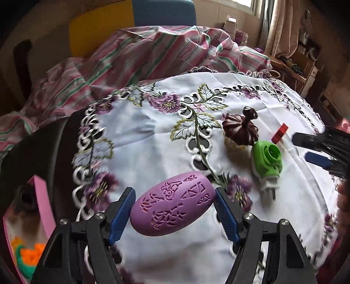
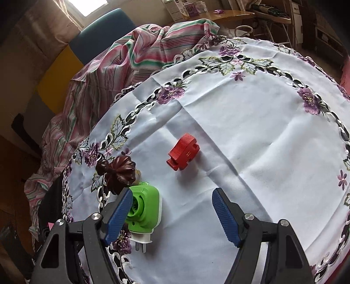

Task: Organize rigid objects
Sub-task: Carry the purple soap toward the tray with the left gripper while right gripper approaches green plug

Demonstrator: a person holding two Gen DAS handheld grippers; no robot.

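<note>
Purple perforated oval case [image 1: 172, 203] sits gripped in my left claw [image 1: 174, 215], lifted above the tabletop [image 1: 153, 135]. My right claw [image 2: 172, 215] hangs wide, empty, beside green plug [image 2: 144, 210] near left edge.

This is a room in a home. The desk [image 2: 251, 131] wears a white cloth [image 1: 153, 135] with sewn purple flowers. A striped sheet [image 1: 135, 56] lies bunched behind it, and curtains [image 1: 282, 24] hang by a sunny window [image 2: 87, 6].
</note>
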